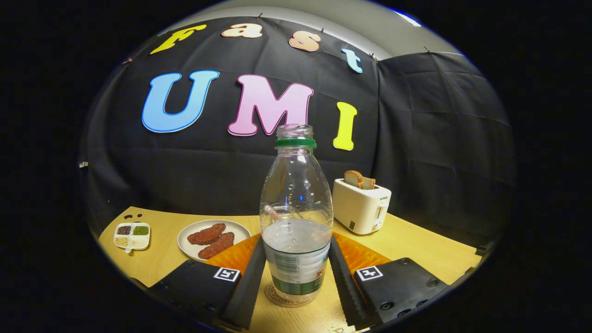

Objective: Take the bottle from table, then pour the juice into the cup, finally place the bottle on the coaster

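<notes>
coaster [277, 296] (mostly hidden under bottle [296, 222])

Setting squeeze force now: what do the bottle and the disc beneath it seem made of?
Bottle: clear thin plastic, glossy; the cup shows through it. Coaster: likely wood or cork, matte tan with a printed ring. The gripper has its fingers against the bottle's sides.

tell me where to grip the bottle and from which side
Grip the bottle low on its straight labelled body, coming in level from the front as the gripper does now. It stands upright and uncapped on the coaster, with a finger on each side of the label; the sloped shoulder would slip.
</notes>
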### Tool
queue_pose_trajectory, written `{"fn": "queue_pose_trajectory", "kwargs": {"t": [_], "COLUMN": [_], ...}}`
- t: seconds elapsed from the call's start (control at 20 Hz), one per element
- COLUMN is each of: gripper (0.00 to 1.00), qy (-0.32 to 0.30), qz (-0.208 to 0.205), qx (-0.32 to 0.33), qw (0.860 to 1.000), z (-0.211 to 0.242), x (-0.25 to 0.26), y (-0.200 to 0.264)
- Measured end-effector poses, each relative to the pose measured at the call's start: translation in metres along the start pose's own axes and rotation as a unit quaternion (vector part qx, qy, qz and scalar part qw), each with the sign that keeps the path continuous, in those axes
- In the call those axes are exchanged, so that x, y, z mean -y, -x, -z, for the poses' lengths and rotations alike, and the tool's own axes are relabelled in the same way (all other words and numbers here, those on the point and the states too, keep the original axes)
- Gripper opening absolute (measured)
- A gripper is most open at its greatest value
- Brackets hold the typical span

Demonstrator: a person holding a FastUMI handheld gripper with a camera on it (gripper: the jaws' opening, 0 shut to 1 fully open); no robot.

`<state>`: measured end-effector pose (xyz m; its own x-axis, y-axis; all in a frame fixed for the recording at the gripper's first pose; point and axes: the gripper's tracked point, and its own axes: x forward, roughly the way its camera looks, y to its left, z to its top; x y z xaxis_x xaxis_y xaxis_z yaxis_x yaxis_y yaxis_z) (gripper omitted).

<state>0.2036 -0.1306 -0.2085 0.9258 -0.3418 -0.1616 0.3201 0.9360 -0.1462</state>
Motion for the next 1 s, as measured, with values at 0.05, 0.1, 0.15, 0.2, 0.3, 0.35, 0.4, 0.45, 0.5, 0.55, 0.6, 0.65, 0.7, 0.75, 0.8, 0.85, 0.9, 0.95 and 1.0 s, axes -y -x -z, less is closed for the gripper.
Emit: {"fn": "queue_pose_trajectory", "kwargs": {"t": [0.05, 0.1, 0.15, 0.2, 0.3, 0.35, 0.4, 0.45, 0.5, 0.55, 0.6, 0.65, 0.7, 0.75, 0.8, 0.85, 0.9, 0.95, 1.0], "gripper": [0.76, 0.76, 0.76, 0.76, 0.76, 0.76, 0.76, 0.76, 0.76, 0.76, 0.76, 0.76, 0.76, 0.76, 0.76, 0.76, 0.76, 0.76, 0.76], "qy": [-0.007, -0.012, -0.013, -0.011, -0.004, -0.002, 0.001, 0.001, 0.001, 0.004, 0.005, 0.002, 0.001, -0.003, -0.008, -0.012, -0.014, -0.014, -0.014], "qz": [0.007, 0.016, 0.025, 0.032, 0.04, 0.043, 0.047, 0.049, 0.051, 0.055, 0.059, 0.06, 0.062, 0.063, 0.065, 0.067, 0.071, 0.075, 0.077], "qx": [-0.002, -0.006, -0.007, -0.008, -0.008, -0.01, -0.012, -0.015, -0.015, -0.014, -0.015, -0.015, -0.014, -0.013, -0.013, -0.011, -0.009, -0.009, -0.01], "qw": [1.0, 1.0, 1.0, 0.999, 0.999, 0.999, 0.999, 0.999, 0.999, 0.998, 0.998, 0.998, 0.998, 0.998, 0.998, 0.998, 0.997, 0.997, 0.997], "z": [0.005, 0.009, 0.012, 0.016, 0.02, 0.024, 0.028, 0.032, 0.036, 0.038, 0.041, 0.044, 0.045, 0.046, 0.046, 0.045, 0.044, 0.045, 0.047], "x": [-0.001, -0.001, 0.0, 0.001, 0.001, 0.001, 0.002, 0.002, 0.001, 0.002, 0.002, 0.001, -0.001, -0.001, -0.001, -0.002, -0.001, 0.001, 0.001], "y": [-0.004, -0.006, -0.01, -0.012, -0.014, -0.015, -0.017, -0.017, -0.017, -0.015, -0.014, -0.014, -0.014, -0.016, -0.017, -0.019, -0.02, -0.022, -0.023]}}
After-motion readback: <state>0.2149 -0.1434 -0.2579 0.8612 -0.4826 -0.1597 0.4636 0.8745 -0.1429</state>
